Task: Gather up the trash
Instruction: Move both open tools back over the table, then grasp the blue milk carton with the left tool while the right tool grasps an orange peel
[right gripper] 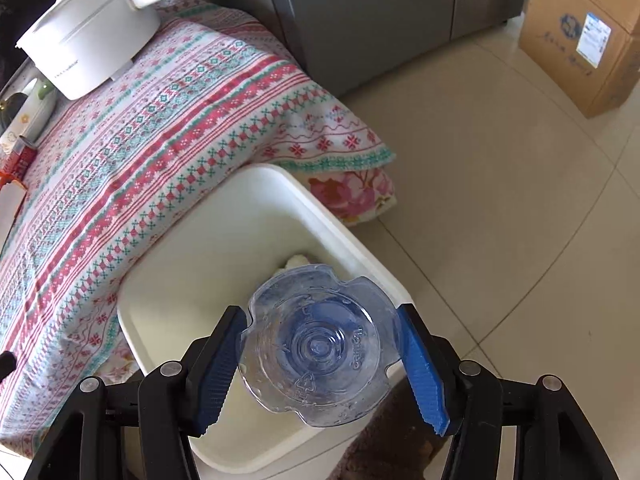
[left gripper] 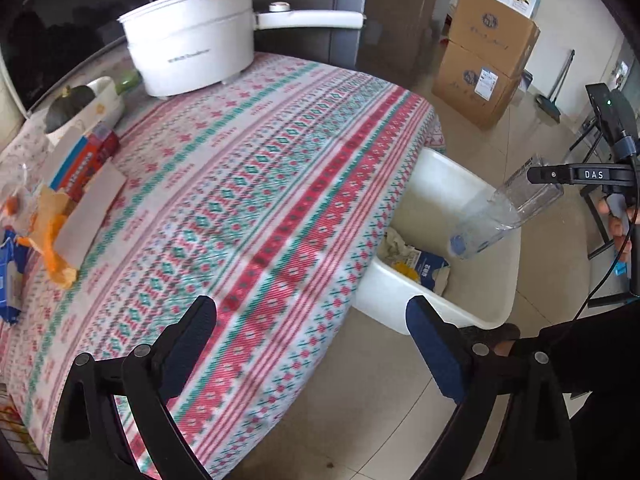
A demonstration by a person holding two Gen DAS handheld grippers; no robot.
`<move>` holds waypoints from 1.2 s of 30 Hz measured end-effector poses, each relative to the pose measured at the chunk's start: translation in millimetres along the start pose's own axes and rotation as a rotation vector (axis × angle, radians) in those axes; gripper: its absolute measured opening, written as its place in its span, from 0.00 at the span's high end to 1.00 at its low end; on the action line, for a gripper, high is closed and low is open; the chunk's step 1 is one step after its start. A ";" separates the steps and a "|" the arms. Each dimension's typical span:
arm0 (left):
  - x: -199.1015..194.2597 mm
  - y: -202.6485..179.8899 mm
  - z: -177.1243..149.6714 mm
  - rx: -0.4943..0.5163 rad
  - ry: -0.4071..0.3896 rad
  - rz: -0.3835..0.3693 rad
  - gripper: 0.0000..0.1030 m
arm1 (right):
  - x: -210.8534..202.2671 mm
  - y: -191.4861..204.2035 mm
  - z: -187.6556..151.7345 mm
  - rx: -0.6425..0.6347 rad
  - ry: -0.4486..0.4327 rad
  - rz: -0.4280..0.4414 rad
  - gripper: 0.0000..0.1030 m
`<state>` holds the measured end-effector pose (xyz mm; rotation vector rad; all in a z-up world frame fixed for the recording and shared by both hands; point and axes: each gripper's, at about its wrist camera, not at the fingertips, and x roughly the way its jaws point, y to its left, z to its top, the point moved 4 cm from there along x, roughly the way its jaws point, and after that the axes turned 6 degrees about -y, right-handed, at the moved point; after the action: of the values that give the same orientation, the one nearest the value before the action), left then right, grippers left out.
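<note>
Room inventory, as you see it: a floor (right gripper: 500, 184) of pale beige glossy tiles with thin grout lines. A desk (left gripper: 256, 184) under a red, teal and white patterned cloth. Behind it, a dark grey cabinet (right gripper: 368, 16). Two stacked cardboard boxes (left gripper: 486, 56) stand near a white wall (left gripper: 576, 20). A broom (left gripper: 554, 88) leans there. Daylight falls bright across the tiles.
</note>
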<state>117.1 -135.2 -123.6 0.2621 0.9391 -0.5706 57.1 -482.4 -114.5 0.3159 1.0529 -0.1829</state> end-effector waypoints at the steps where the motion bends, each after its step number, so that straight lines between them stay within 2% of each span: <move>1: -5.5 10.3 -2.7 -0.010 -0.006 0.010 0.05 | 0.2 5.6 1.7 -0.006 -0.003 0.003 0.34; 3: -15.6 32.1 -9.5 -0.040 -0.017 0.037 0.04 | -1.2 19.0 6.6 -0.018 -0.015 0.000 0.23; 6: -25.7 66.9 -20.5 -0.099 -0.021 0.076 0.03 | -5.6 46.9 16.2 -0.053 -0.050 0.003 0.18; 11: -45.0 119.5 -42.6 -0.202 -0.042 0.146 0.02 | -3.3 105.1 26.7 -0.126 -0.080 0.034 0.17; 14: -59.6 146.3 -54.8 -0.256 -0.068 0.164 0.01 | 3.2 141.1 30.5 -0.148 -0.081 0.065 0.17; 17: -72.3 171.2 -67.7 -0.266 -0.087 0.197 0.00 | 9.6 176.3 34.4 -0.172 -0.091 0.087 0.16; 21: -82.0 216.6 -86.1 -0.271 -0.074 0.254 0.00 | 18.0 224.1 35.3 -0.233 -0.100 0.110 0.15; 25: -76.9 266.5 -100.7 -0.320 -0.058 0.245 0.00 | 31.5 266.6 33.3 -0.306 -0.089 0.127 0.14; 29: -72.9 309.9 -99.6 -0.379 -0.093 0.259 0.00 | 52.1 299.4 36.0 -0.324 -0.048 0.148 0.14; 32: -71.6 331.9 -88.4 -0.373 -0.167 0.293 0.01 | 67.1 323.0 41.0 -0.352 -0.034 0.148 0.14; 36: -58.3 355.6 -73.7 -0.351 -0.215 0.312 0.03 | 82.0 351.6 46.2 -0.355 -0.058 0.174 0.14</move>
<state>241.7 210.9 -129.0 0.0273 0.7551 -0.1377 239.4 -167.5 -106.1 0.0791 0.9746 0.1496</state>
